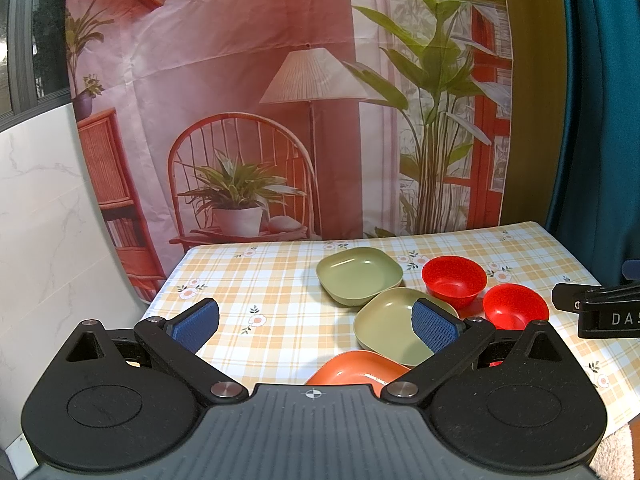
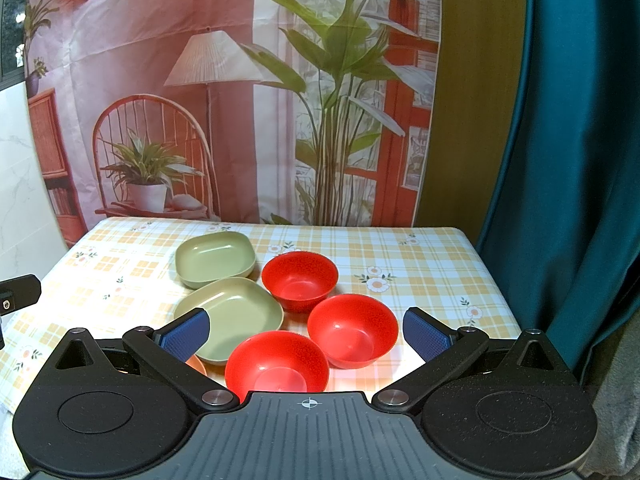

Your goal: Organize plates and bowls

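Two green square plates sit on the checked tablecloth: a far one point(image 1: 359, 274) point(image 2: 216, 257) and a near one point(image 1: 394, 326) point(image 2: 236, 312). An orange plate point(image 1: 352, 370) point(image 2: 197, 364) lies nearest, partly hidden by the gripper bodies. Three red bowls stand to the right: far point(image 2: 300, 278) point(image 1: 454, 278), middle point(image 2: 353, 328) point(image 1: 514, 306), near point(image 2: 277, 362). My left gripper point(image 1: 316, 324) hovers open over the cloth left of the plates. My right gripper point(image 2: 306, 334) is open above the near and middle red bowls. Neither holds anything.
The table point(image 2: 432, 264) backs onto a printed backdrop point(image 1: 240, 120). A teal curtain point(image 2: 560, 160) hangs at the right and a white marble panel point(image 1: 40, 220) stands at the left. The right gripper's black body point(image 1: 600, 308) shows at the left view's right edge.
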The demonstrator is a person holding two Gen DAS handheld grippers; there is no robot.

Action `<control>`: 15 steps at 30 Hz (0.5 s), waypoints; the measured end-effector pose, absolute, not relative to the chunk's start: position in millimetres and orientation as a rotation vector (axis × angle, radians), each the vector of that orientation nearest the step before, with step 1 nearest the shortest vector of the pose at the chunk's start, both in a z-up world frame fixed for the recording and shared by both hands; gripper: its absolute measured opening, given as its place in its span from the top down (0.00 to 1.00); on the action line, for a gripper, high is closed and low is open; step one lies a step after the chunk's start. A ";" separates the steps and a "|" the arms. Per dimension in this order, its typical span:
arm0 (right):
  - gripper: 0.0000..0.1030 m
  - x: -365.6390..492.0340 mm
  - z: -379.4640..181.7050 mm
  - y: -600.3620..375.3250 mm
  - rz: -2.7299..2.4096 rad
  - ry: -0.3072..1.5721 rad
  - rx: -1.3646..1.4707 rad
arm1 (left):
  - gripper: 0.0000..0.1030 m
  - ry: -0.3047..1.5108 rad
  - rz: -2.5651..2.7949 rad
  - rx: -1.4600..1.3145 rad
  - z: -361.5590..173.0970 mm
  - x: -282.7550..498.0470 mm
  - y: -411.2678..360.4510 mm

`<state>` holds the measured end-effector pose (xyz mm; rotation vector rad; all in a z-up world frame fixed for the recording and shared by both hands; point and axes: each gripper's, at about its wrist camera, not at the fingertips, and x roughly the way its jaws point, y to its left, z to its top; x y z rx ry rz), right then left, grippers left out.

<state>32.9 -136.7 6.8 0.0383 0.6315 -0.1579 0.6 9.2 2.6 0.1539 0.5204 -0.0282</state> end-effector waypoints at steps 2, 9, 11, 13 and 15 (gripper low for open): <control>0.00 33.0 8.0 -136.2 -0.158 0.631 0.039 | 0.00 0.519 -0.026 0.154 2.8 0.9 10.2; 0.00 39.5 -0.9 -146.1 -0.175 0.619 0.047 | 0.00 0.506 0.019 0.152 -1.7 10.4 16.3; 0.00 41.8 -2.7 -151.7 -0.182 0.604 0.053 | 0.00 0.493 0.049 0.151 -2.3 15.4 17.9; 0.00 44.0 -4.2 -155.7 -0.189 0.591 0.058 | 0.00 0.484 0.069 0.154 -3.8 20.6 20.8; 0.00 48.2 -7.6 -163.1 -0.195 0.582 0.066 | 0.00 0.480 0.090 0.163 -5.6 27.5 23.5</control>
